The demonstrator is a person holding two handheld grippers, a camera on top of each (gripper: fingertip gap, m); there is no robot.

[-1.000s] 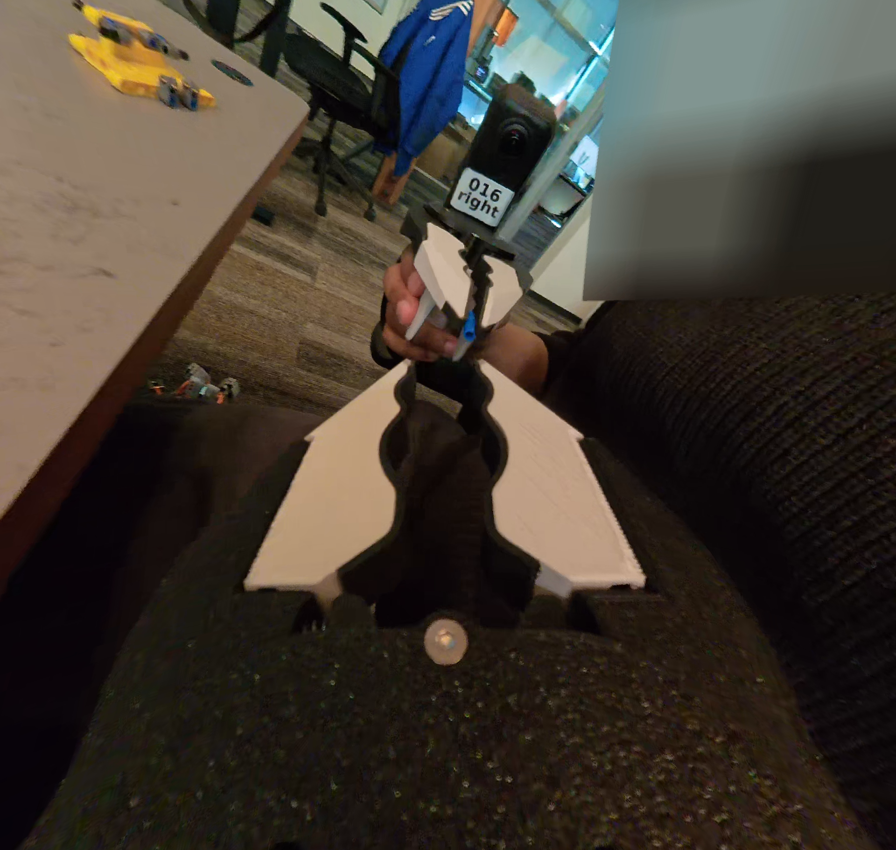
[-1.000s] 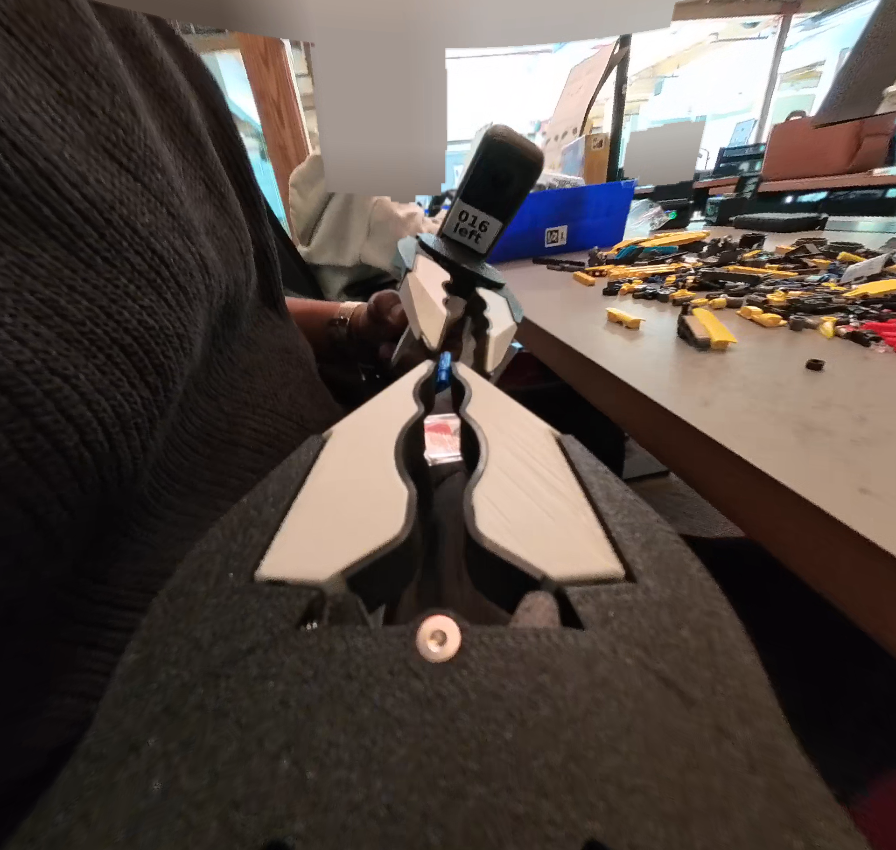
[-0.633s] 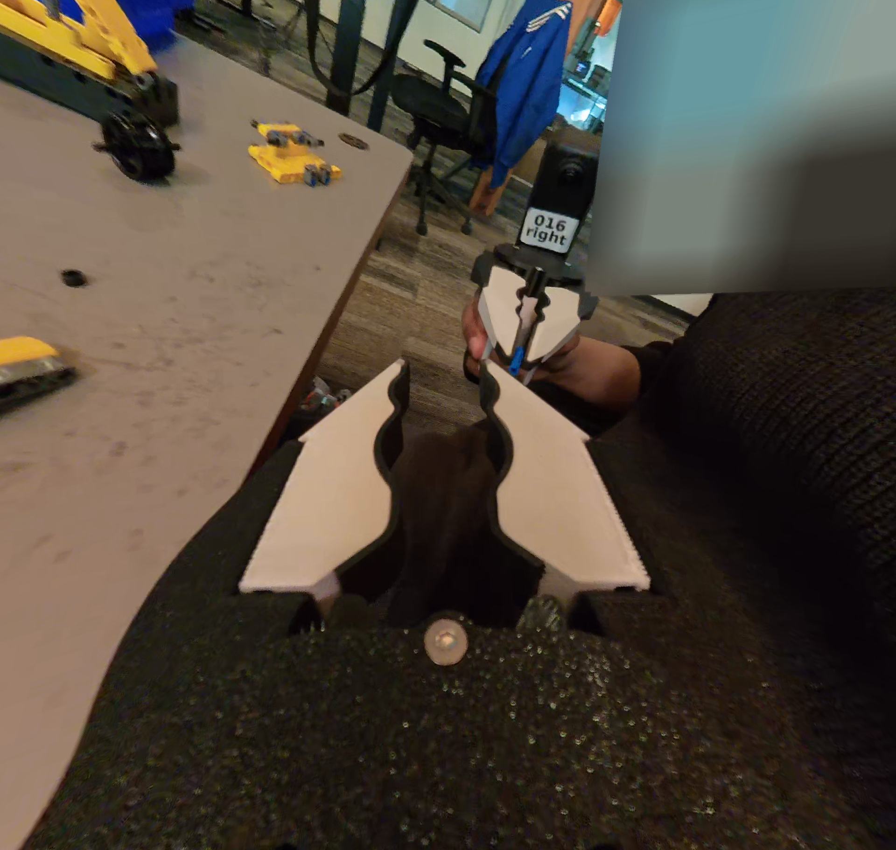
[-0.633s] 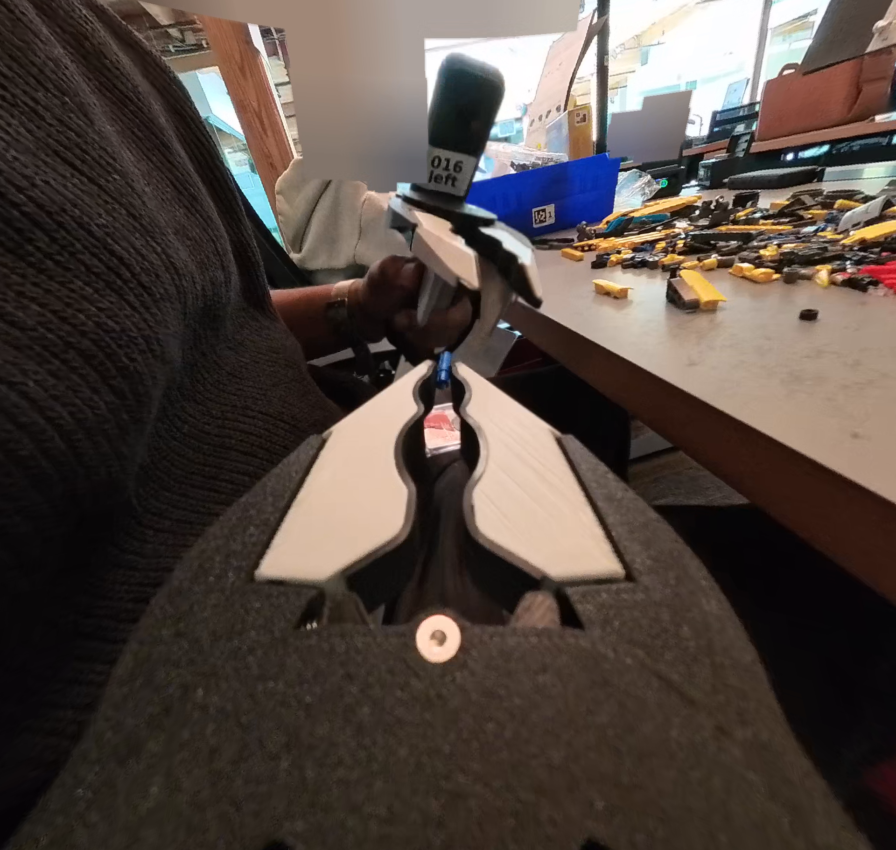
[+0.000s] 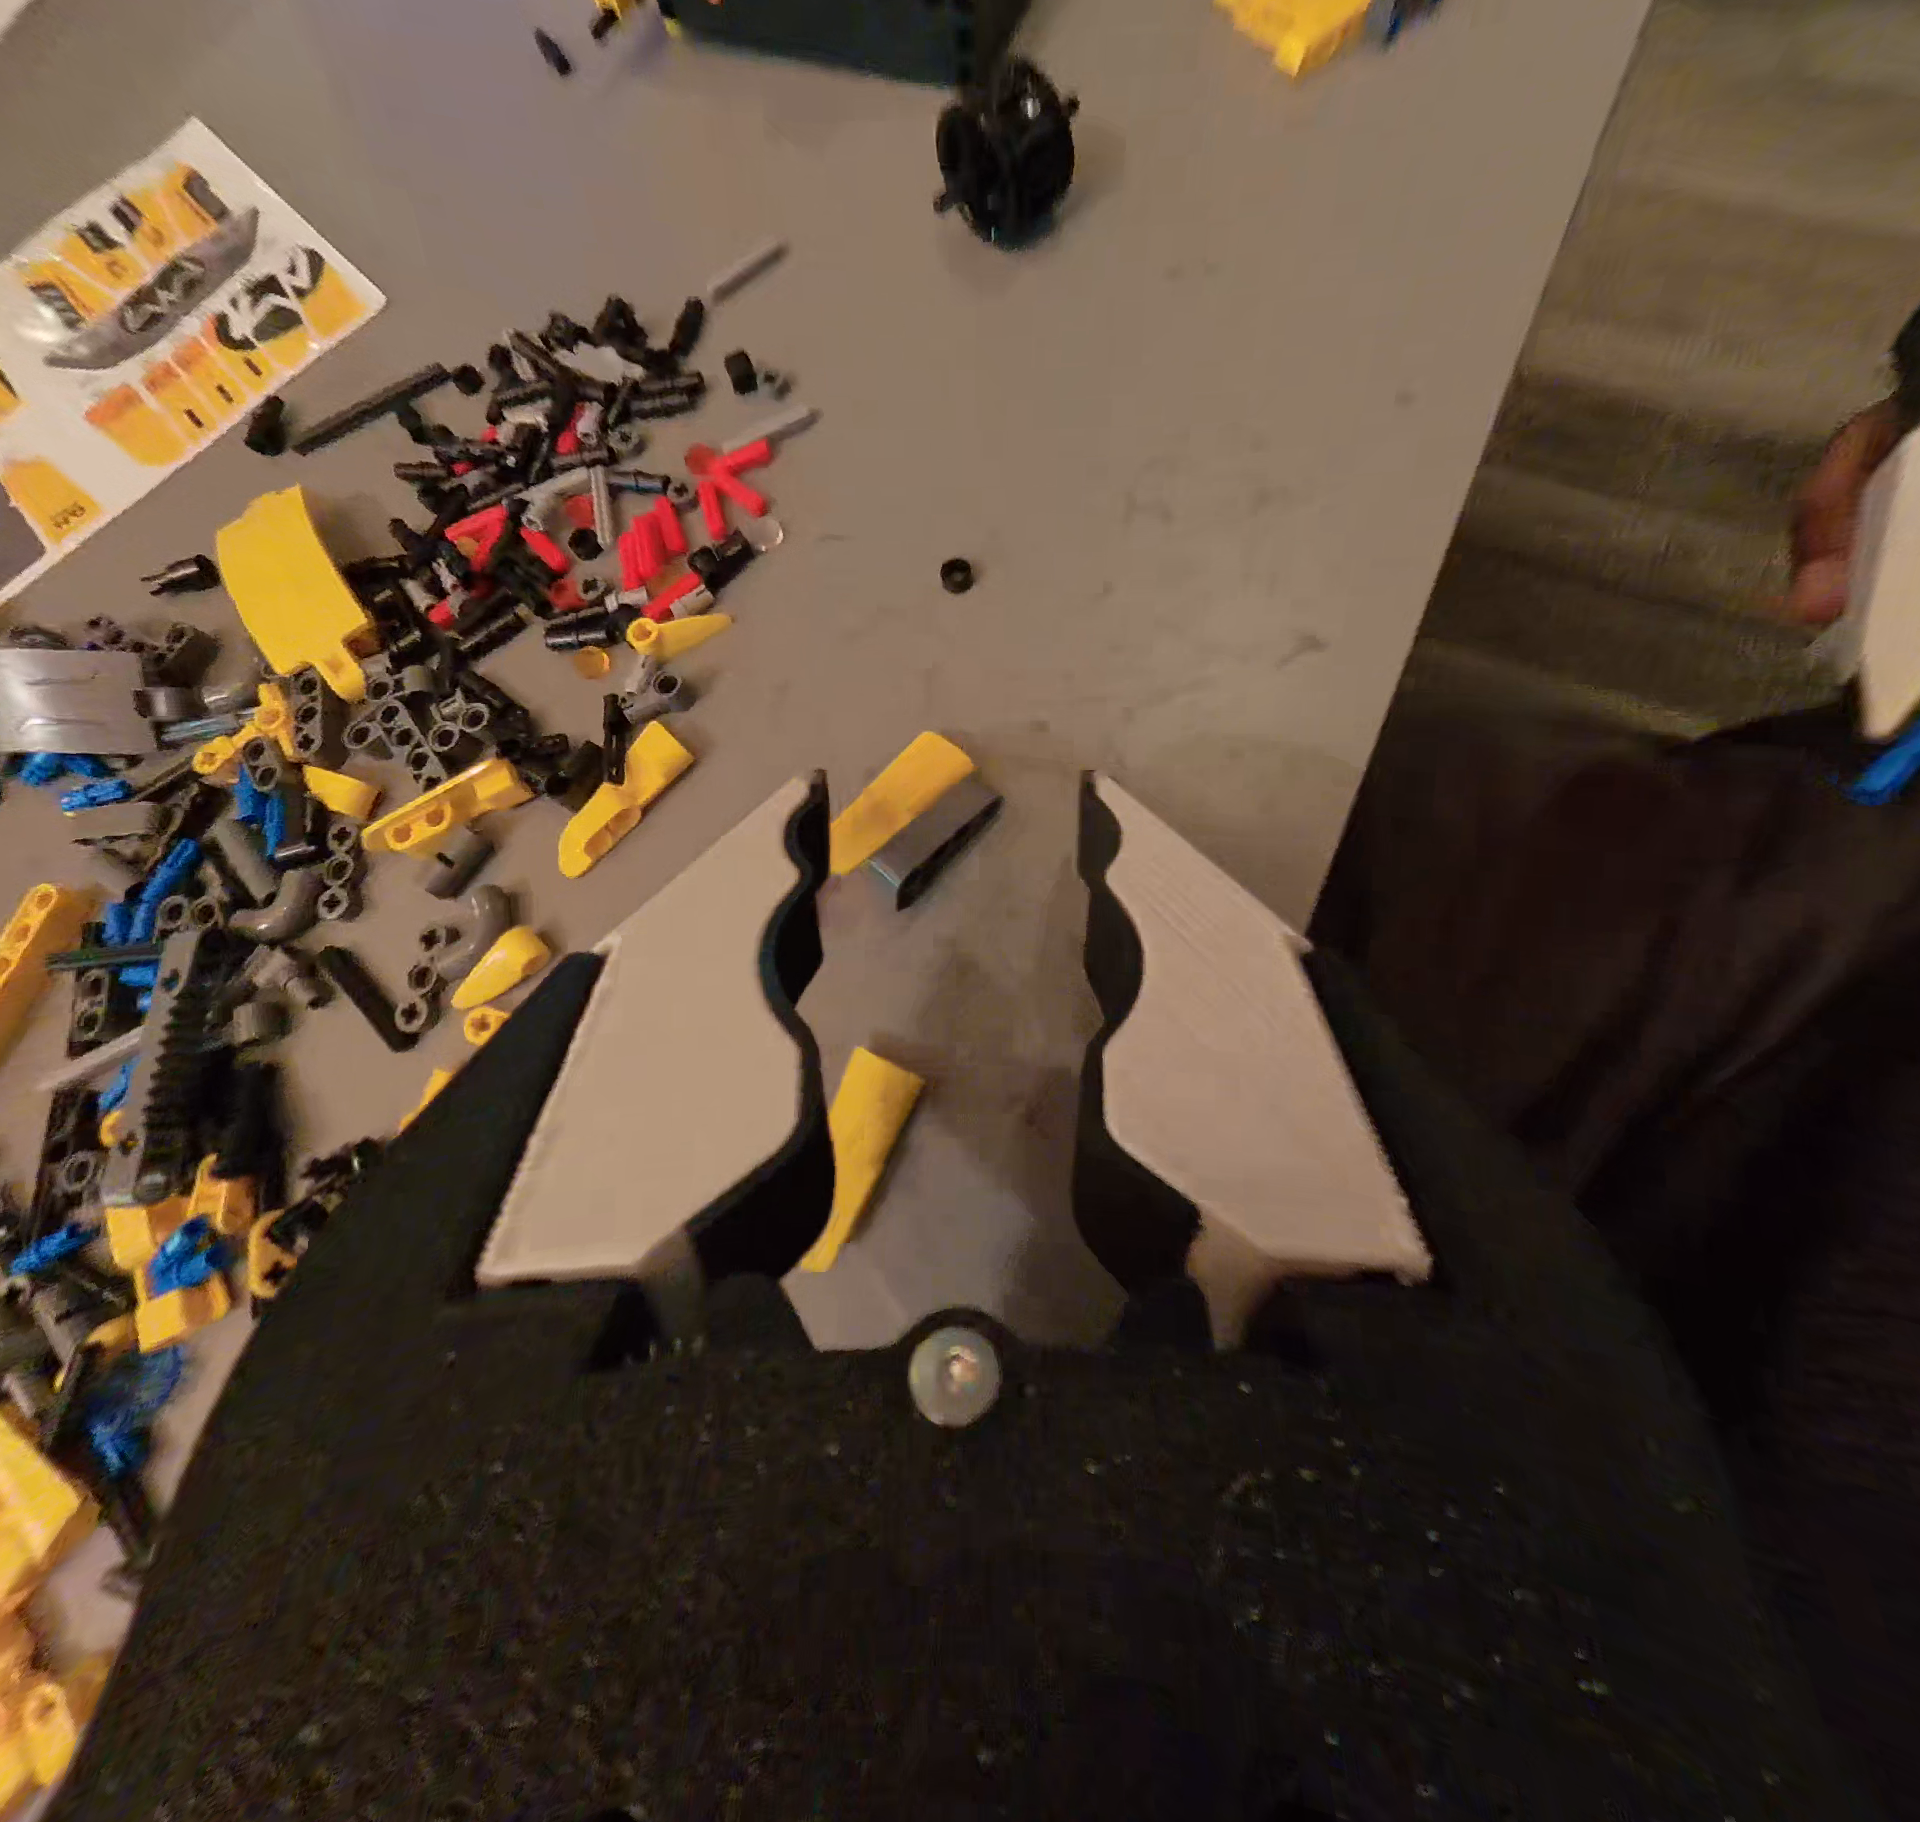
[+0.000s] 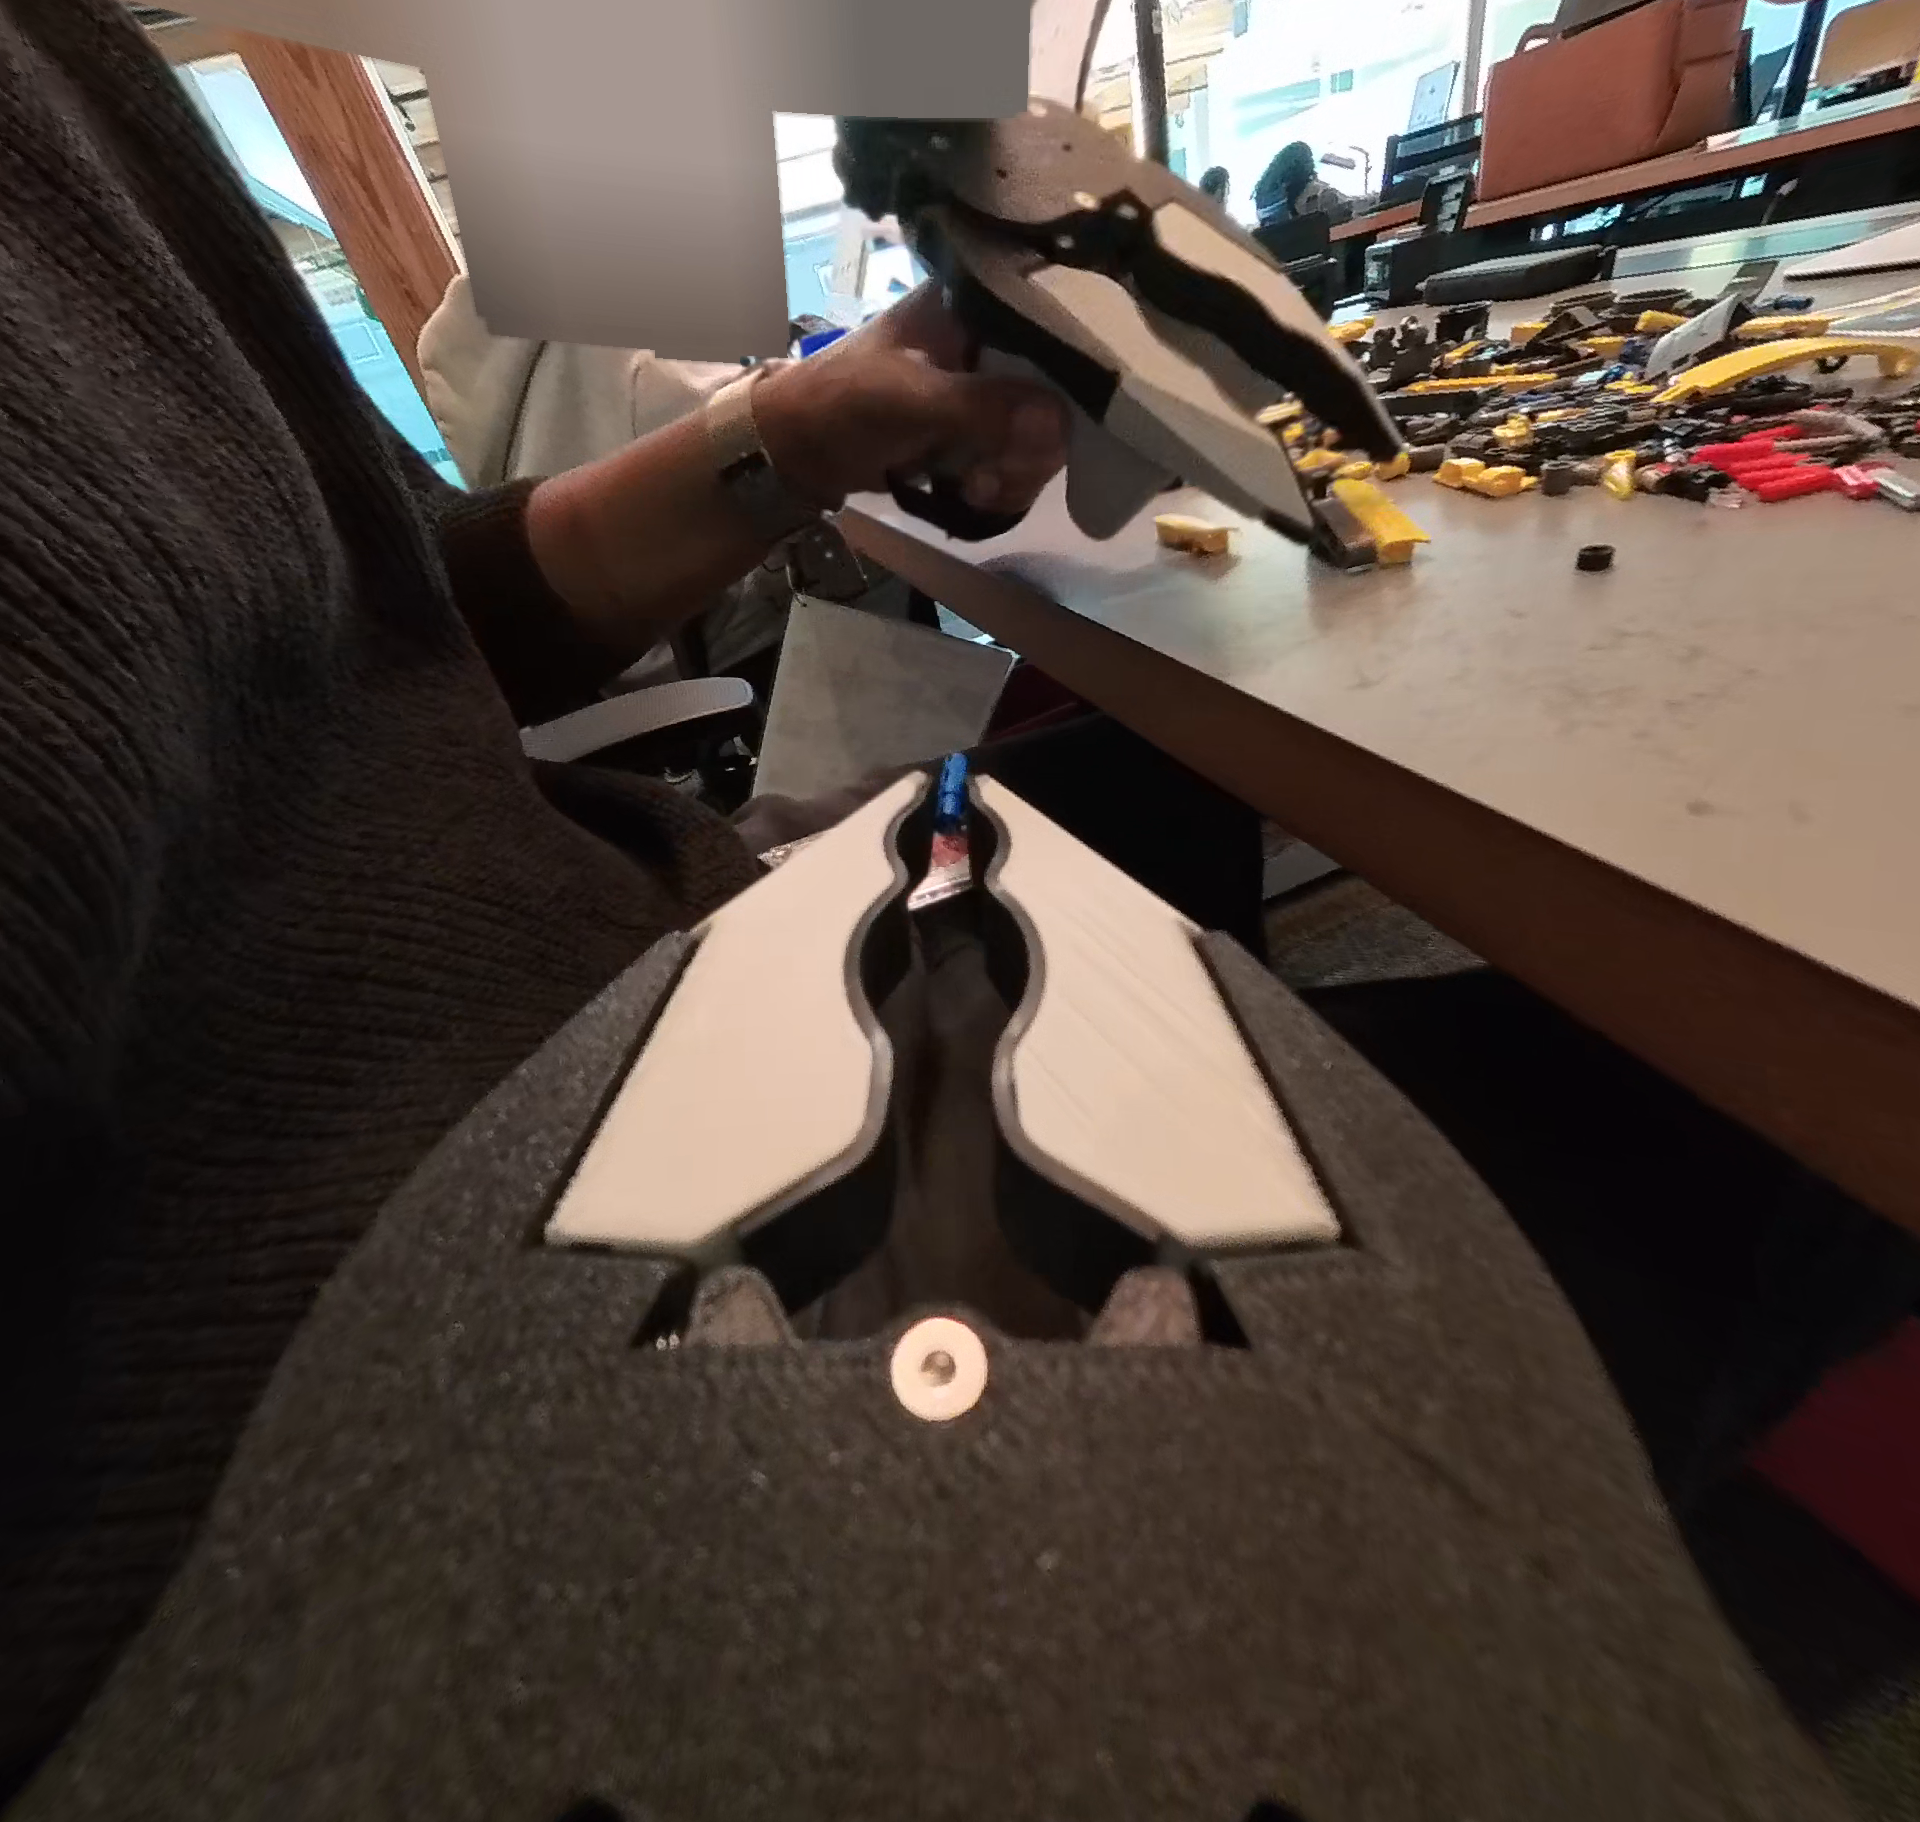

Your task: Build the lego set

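blue pin (image 6: 948, 804): small, pinched upright at right jaw tips, off the table | yellow-and-grey piece (image 5: 914, 818): flat, just ahead, between spread left jaw tips | yellow wedge (image 5: 864, 1144): flat, between left jaws, nearer left finger

Left gripper (image 5: 951, 785) has swung away from facing the right gripper (image 6: 951, 785) and now points down over the grey table (image 5: 1195, 401), jaws spread wider than 0.6 s ago. Its tips sit just beside a yellow-and-grey brick piece (image 5: 914, 816), with a yellow curved piece (image 5: 862, 1138) visible between the fingers. The loose brick pile (image 5: 416, 681) has come into the left wrist view.
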